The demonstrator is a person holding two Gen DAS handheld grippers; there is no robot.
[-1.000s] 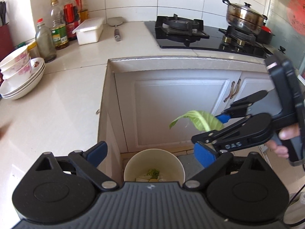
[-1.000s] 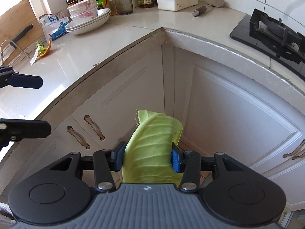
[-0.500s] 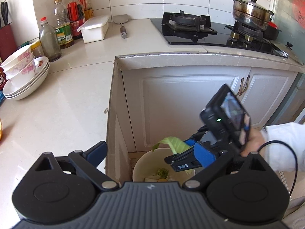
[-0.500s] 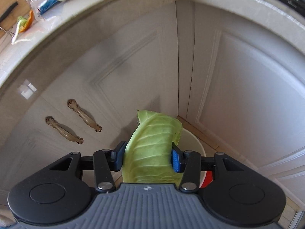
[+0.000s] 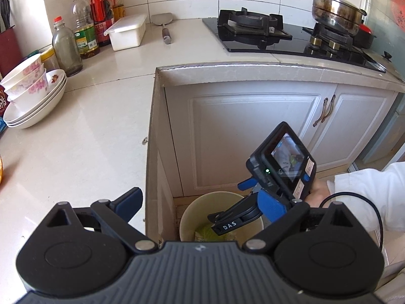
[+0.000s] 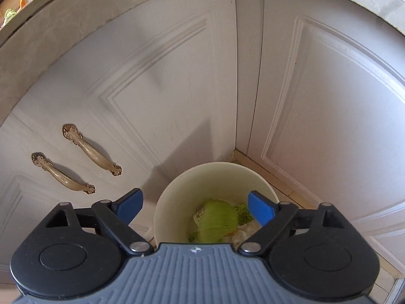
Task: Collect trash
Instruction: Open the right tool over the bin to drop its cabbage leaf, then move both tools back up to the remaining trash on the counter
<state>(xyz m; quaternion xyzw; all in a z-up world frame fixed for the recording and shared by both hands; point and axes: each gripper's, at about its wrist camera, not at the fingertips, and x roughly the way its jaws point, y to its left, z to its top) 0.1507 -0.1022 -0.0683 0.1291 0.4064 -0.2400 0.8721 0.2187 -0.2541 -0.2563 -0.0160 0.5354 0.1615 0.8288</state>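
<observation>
A cream trash bin [image 6: 177,192] stands on the floor in the corner of the white cabinets; it also shows in the left wrist view [image 5: 192,210]. A green cabbage leaf [image 6: 217,217] lies inside it on other scraps. My right gripper [image 6: 196,206] is open and empty, just above the bin's mouth; in the left wrist view it [image 5: 227,217] reaches down over the bin. My left gripper [image 5: 202,202] is open and empty, held above the counter edge and the bin.
On the counter [image 5: 76,139] stand stacked bowls [image 5: 30,96], several bottles [image 5: 83,33], a white box [image 5: 126,31] and a spatula [image 5: 164,27]. A gas hob [image 5: 265,33] carries a steel pot [image 5: 334,10]. Cabinet doors with brass handles [image 6: 91,149] surround the bin.
My right gripper went down to the bin, opened and let go of the cabbage leaf, which now lies in the bin. My left gripper stayed open and barely moved.
</observation>
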